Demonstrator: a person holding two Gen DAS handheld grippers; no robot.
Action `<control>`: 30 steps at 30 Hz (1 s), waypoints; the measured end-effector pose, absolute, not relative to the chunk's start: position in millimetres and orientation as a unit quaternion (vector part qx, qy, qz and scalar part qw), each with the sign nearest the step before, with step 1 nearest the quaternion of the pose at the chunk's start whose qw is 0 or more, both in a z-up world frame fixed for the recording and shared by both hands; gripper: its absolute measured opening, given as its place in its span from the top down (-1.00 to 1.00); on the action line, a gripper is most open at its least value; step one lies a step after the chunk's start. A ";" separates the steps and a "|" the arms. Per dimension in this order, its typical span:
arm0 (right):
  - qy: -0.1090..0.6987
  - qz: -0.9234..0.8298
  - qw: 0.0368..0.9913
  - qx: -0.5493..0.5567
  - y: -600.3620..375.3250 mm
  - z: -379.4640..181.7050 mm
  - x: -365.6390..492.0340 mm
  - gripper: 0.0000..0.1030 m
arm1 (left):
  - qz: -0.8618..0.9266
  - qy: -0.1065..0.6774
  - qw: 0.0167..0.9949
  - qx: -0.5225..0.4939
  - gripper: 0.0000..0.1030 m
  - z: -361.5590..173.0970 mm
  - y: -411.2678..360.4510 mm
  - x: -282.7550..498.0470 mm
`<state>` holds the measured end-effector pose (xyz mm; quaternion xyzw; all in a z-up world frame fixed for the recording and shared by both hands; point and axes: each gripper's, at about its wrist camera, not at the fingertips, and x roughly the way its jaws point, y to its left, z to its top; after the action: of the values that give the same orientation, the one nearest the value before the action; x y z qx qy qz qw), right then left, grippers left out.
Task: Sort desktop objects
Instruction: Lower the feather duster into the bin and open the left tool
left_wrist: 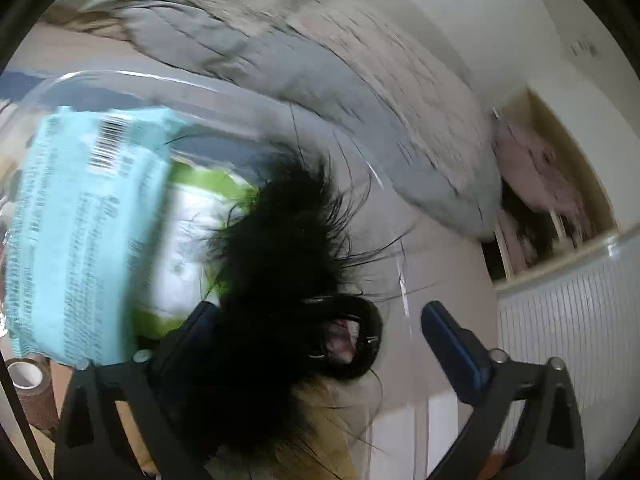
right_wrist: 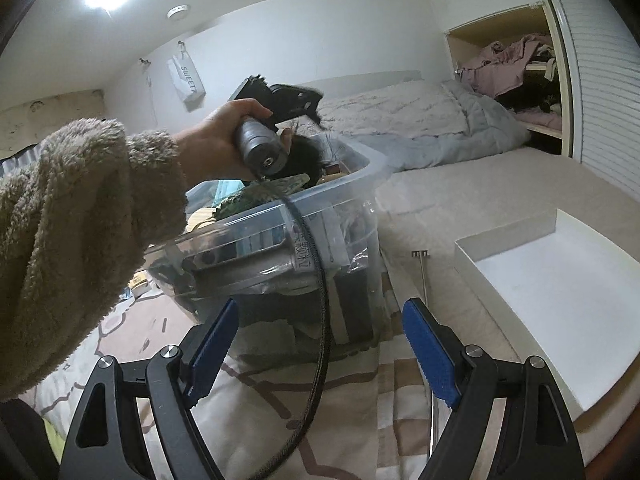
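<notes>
Both my grippers are spread wide, holding nothing. My left gripper hovers over the bin; between its fingers, at six o'clock, lies a black fluffy hair tie: light, soft, probably best pinched at its band. My right gripper waits outside.

Bin left of tray, bed behind
</notes>
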<state>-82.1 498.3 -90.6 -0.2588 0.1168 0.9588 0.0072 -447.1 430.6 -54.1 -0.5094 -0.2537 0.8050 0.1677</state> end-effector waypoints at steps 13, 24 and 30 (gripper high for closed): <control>0.117 0.961 0.012 -0.251 484.7 -72.4 -72.0 -0.62 | 0.805 -0.201 0.200 -0.521 -0.99 -32.7 398.8 -417.7; 0.112 0.969 0.031 -0.217 478.7 -33.7 -68.5 -0.62 | 0.849 -0.114 0.224 -0.464 -0.99 0.0 365.7 -366.5; 0.108 0.974 0.042 -0.197 474.5 -8.7 -69.5 -0.62 | 0.872 -0.059 0.238 -0.423 -0.99 12.4 345.6 -328.1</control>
<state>-69.5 474.5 -8.7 -0.1970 0.1078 0.9735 0.0424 -328.1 345.6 12.4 -0.4234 -0.0594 0.8720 0.2383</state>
